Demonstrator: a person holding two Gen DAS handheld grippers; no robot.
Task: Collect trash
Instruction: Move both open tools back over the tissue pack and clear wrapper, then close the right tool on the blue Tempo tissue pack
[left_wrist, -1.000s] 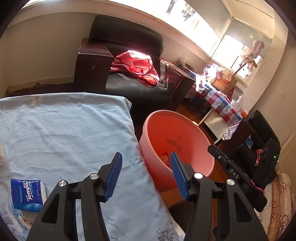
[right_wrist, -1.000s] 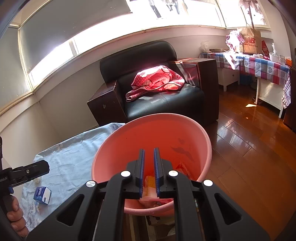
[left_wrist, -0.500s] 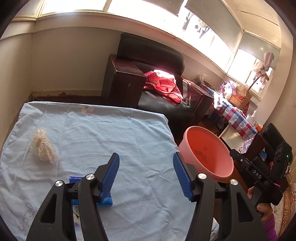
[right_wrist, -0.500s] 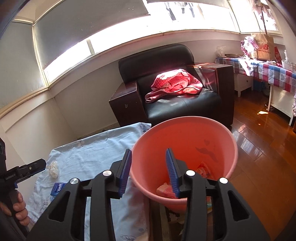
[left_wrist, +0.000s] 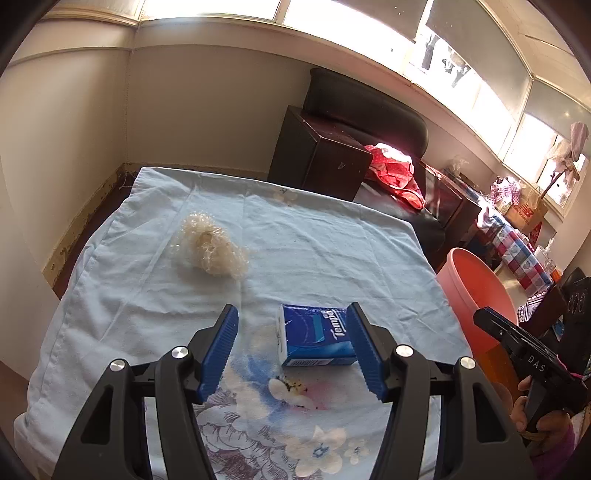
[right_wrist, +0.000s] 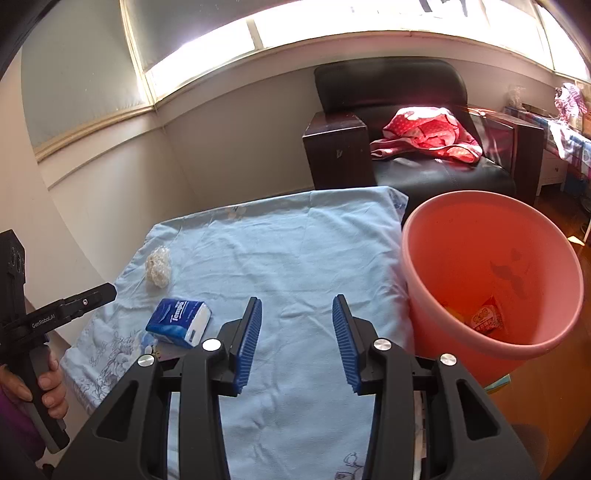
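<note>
Between the spread, empty jaws of the left hand-held gripper (left_wrist: 291, 345) a glossy blue rectangular tissue pack (left_wrist: 316, 339) lies flat, long axis crosswise, on the wrinkled pale-blue cloth-covered bench (left_wrist: 314, 251), the right hand-held gripper (right_wrist: 297, 338) gaping empty nearby, crumpled clear plastic wrap (left_wrist: 210, 249) beyond, smooth pink plastic bucket (left_wrist: 476, 288) alongside.

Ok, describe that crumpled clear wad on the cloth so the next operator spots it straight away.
Find the table covered with a pale blue cloth, beside the pink bucket. Near the cloth's far corner by the wall lies the crumpled plastic wad. Its only neighbour, the blue tissue pack, is boxy and printed; the wad is translucent, yellowish-white and shapeless.
</note>
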